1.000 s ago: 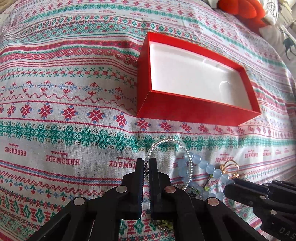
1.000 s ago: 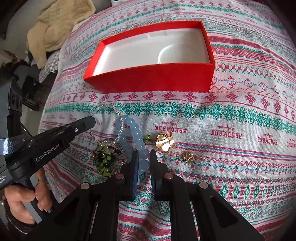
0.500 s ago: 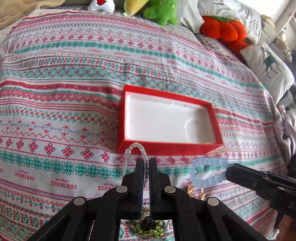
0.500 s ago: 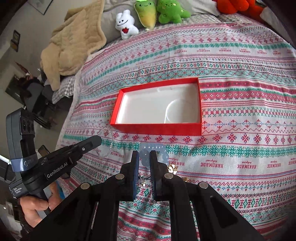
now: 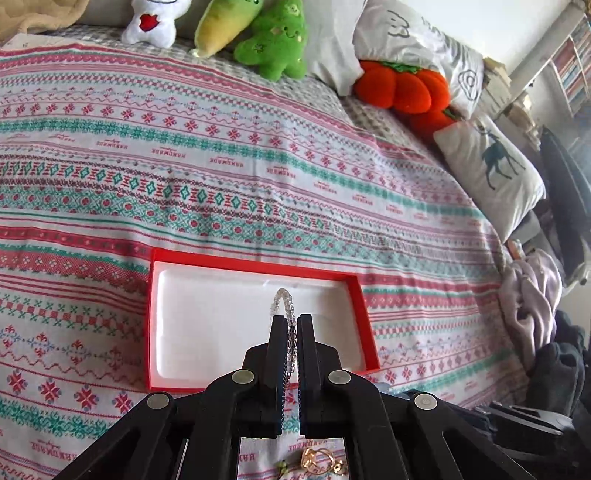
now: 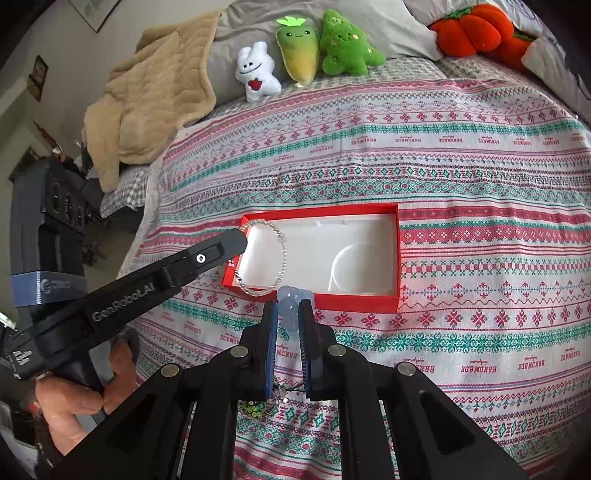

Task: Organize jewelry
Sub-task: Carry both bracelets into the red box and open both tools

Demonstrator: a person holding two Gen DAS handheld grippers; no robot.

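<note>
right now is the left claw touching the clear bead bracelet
Touching: the left wrist view shows the left claw shut on the clear bead bracelet, its strand pinched between the fingers.

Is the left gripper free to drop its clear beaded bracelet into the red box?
Probably yes: the left gripper holds the clear beaded bracelet over the open red box, with nothing between.

Both claws are raised and clamped, left claw (image 5: 290, 328) beside and ahead of right claw (image 6: 288, 314).

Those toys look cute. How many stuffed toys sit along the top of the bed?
4: white bunny, yellow-green carrot, green tree side by side, and an orange pumpkin far right. Others may be hidden beyond the frame.
</note>
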